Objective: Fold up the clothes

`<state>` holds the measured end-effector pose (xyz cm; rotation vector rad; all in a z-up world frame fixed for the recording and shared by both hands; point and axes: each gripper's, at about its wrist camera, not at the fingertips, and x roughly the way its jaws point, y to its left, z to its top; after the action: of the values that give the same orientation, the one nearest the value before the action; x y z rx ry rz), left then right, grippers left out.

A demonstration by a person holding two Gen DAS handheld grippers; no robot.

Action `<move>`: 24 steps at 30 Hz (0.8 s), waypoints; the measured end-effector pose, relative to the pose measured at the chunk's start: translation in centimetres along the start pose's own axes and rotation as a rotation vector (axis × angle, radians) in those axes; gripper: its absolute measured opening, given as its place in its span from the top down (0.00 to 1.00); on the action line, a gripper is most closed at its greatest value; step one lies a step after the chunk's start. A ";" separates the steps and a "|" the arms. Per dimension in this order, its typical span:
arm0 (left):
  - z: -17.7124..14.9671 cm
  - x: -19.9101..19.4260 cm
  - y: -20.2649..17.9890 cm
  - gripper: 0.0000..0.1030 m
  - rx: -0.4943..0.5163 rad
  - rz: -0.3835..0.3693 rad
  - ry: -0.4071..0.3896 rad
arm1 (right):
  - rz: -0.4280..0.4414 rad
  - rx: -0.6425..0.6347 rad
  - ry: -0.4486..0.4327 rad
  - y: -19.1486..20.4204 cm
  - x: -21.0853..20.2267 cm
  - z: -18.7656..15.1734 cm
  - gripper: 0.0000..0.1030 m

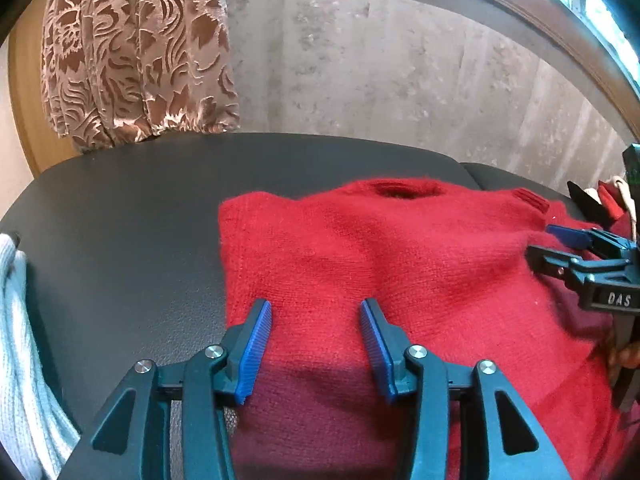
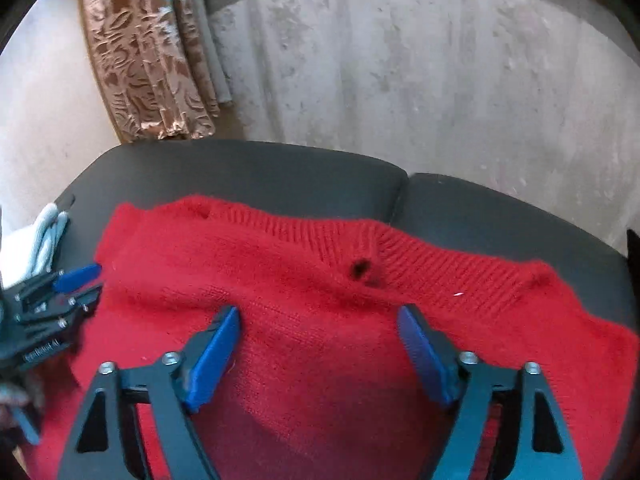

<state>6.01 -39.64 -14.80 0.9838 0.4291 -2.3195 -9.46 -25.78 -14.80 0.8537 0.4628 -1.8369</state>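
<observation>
Left wrist view shows the left gripper and right gripper both gaping, holding nothing, above the red sweater at frame centre (on a dark cushion); a shallow pinch may snag one knit layer, skewing the fold.

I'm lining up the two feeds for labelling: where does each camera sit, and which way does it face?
Left wrist: on the left claw, looking down over the red sweater; its blue fingers and the right claw show.
Right wrist: on the right claw, facing the sweater's ribbed edge; the left claw shows.
Shared: sweater, black surface, patterned curtain, pale knit.
</observation>
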 end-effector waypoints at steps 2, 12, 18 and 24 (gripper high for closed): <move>0.1 0.2 0.0 0.53 -0.003 0.010 -0.003 | -0.018 -0.022 -0.011 0.4 0.1 -0.1 0.14; 2.0 2.3 0.3 0.48 -0.016 0.047 0.001 | -0.052 -0.060 -0.011 -0.4 1.6 1.9 0.04; 2.4 2.5 0.6 0.46 -0.023 0.047 0.008 | -0.067 -0.032 -0.010 -0.1 -0.6 2.1 0.04; 1.4 -0.4 2.0 0.47 -0.073 -0.014 0.012 | 0.021 0.119 -0.043 -2.7 -7.7 -2.7 0.02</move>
<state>6.68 -41.80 -13.70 0.9626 0.5226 -2.2946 -9.20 -17.98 -11.21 0.8937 0.3183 -1.8740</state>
